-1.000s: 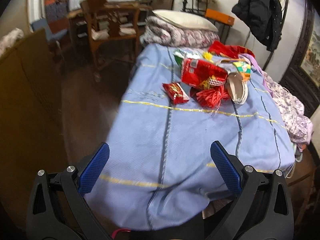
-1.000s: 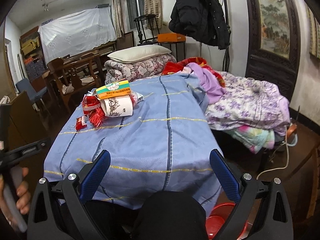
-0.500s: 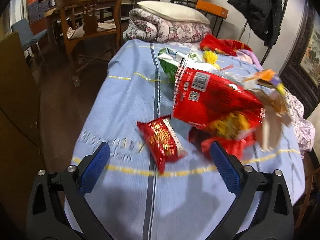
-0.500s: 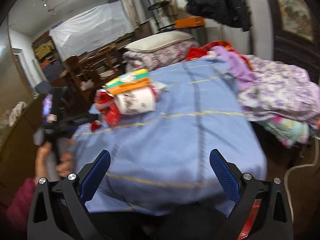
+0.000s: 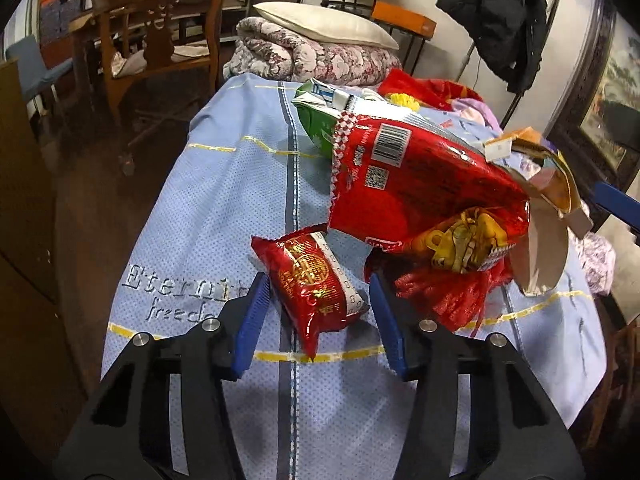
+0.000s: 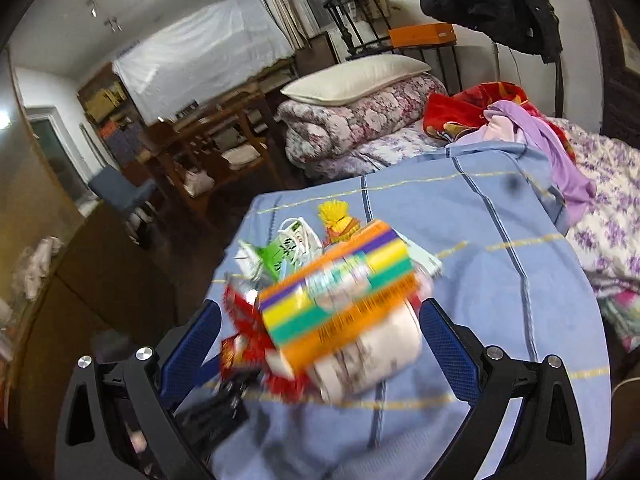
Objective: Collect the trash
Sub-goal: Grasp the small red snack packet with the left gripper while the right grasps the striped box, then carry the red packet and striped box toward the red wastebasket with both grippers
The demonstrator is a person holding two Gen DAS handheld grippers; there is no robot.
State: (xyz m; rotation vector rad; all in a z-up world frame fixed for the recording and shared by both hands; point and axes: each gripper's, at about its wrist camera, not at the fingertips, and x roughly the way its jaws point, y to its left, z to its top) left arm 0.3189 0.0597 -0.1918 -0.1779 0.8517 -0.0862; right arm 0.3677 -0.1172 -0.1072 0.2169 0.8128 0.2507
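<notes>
The left gripper (image 5: 318, 300), jaws just closing, straddles the small red packet (image 5: 314, 282) without touching; right gripper (image 6: 320, 338) jaws spread.

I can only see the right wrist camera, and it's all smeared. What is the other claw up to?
Observer: The left gripper straddles a small red snack packet on the blue sheet. Its jaws have just been closing, but the pads don't look pressed on it yet.
Operator: Anything big behind that packet?
Observer: A large red bag with a barcode, lying over red netting.
Operator: Any writing on the sheet?
Observer: Yes, stitched letters beginning "Etern", beside the gripper's left finger.
</notes>
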